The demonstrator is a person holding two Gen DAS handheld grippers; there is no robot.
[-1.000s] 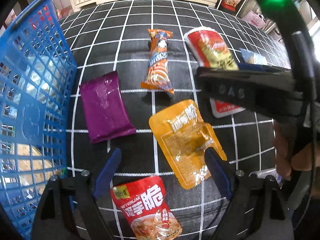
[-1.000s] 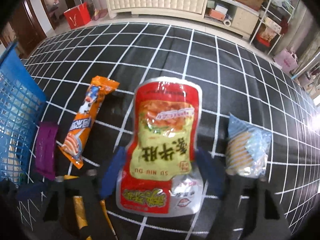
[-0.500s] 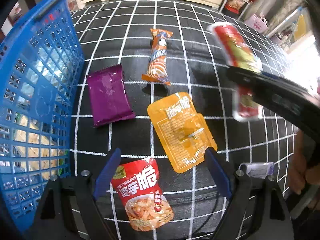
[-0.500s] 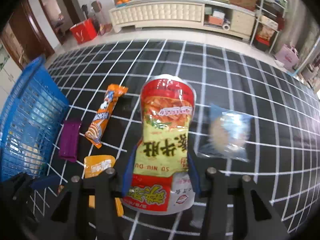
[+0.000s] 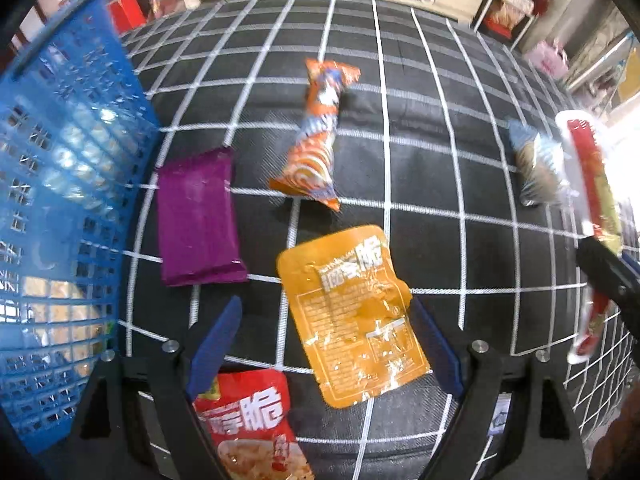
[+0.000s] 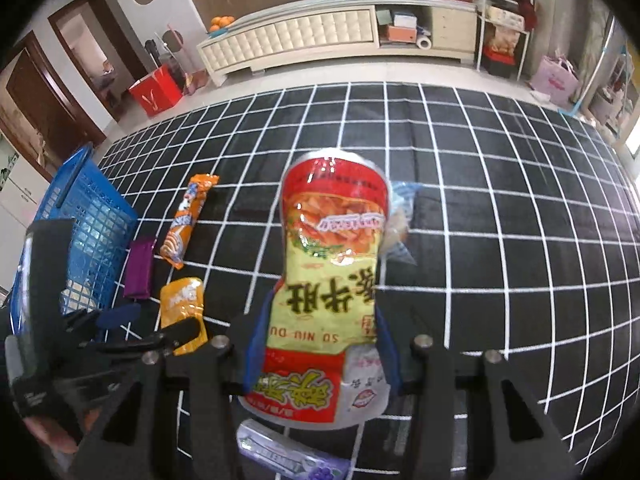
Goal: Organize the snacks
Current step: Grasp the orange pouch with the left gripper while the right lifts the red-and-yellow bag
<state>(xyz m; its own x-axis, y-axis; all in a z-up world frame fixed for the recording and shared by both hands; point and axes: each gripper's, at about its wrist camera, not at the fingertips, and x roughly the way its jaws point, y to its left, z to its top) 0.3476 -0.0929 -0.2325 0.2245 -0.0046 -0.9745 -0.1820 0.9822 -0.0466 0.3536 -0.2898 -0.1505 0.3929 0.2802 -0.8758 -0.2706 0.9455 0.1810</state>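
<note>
Right claw (image 6: 320, 344) grips the red-and-yellow snack bag (image 6: 332, 280); left claw (image 5: 324, 344) gapes wide over the orange pouch (image 5: 352, 316), seemingly not touching, blue basket (image 5: 60, 200) to its left.

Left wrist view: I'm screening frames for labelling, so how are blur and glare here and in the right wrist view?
Left wrist view: motion-smeared, window glare washes out the right edge behind the red-yellow pouch. Right wrist view: sharper, pouch print legible, grid lines bowed.
</note>
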